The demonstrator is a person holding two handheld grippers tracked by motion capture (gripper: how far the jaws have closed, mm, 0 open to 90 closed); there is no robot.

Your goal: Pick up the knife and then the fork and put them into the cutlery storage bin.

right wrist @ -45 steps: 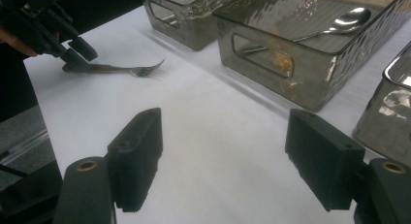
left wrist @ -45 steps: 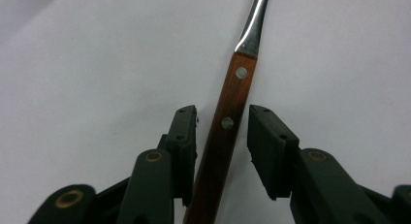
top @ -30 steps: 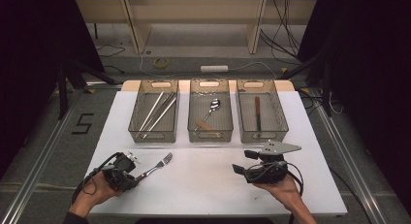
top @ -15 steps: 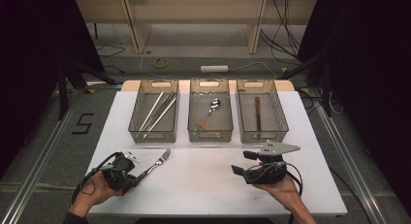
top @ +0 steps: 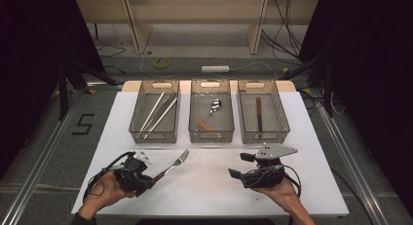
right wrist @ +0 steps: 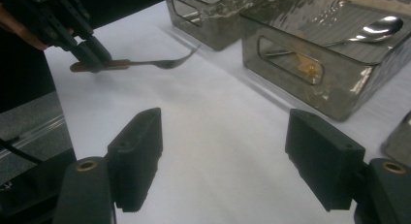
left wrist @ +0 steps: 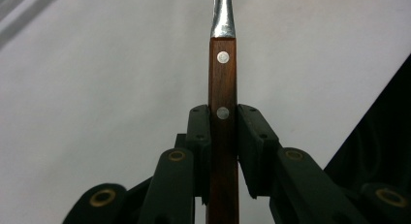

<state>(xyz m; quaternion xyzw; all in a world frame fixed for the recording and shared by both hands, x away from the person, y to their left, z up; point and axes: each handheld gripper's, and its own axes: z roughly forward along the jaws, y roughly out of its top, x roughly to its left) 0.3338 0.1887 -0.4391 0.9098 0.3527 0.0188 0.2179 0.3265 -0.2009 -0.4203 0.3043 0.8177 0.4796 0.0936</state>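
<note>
High view: left gripper point(top: 152, 178) pinches the fork point(top: 174, 163) by its handle, tines up off the table point(top: 209, 186), prob. ready to go in a bin point(top: 156, 111).
Left gripper view: jaws squeeze the wood tight.
Right gripper view: right gripper point(right wrist: 223, 156) is spread wide, holding nothing.

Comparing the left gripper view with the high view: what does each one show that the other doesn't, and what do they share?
Left gripper view alone: two metal rivets in the fork's wooden handle, with the jaws pressed against its sides. High view alone: the fork's tines, three bins with cutlery, including a spoon in the middle one, and the right gripper with jaws apart. Both: the left gripper holding the fork over the white table.
</note>
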